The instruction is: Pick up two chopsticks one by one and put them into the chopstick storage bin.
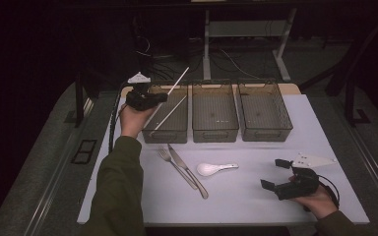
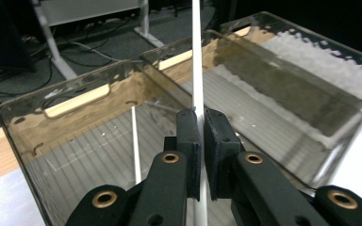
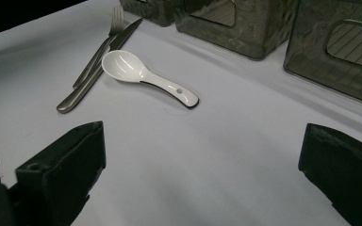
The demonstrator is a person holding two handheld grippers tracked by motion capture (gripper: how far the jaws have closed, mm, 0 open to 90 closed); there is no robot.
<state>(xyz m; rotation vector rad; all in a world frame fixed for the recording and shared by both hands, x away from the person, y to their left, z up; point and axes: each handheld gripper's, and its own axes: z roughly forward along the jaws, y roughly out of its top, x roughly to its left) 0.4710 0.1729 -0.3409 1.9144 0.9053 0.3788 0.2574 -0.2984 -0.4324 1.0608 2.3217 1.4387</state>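
Observation:
My left gripper (image 1: 161, 96) (image 2: 201, 118) hovers over the left smoky bin (image 1: 163, 134) (image 2: 23, 141), shut on a white chopstick (image 1: 178, 80) (image 2: 197, 52). The stick runs up and away from the jaws. A second white chopstick (image 1: 170, 112) (image 2: 134, 141) leans inside that same bin. Near the front right of the white mat, my right gripper (image 1: 274, 173) (image 3: 202, 169) rests in a hand, open with nothing between its jaws. A white ceramic spoon (image 1: 215, 168) (image 3: 146, 77) lies on the mat ahead of it.
A middle bin (image 1: 215, 133) and a right bin (image 1: 266, 133) stand beside the left one along the back. A metal fork (image 1: 173, 163) (image 3: 102, 44) and knife (image 1: 191, 173) (image 3: 92, 77) lie side by side left of the spoon. Cables and desk legs lie beyond the table.

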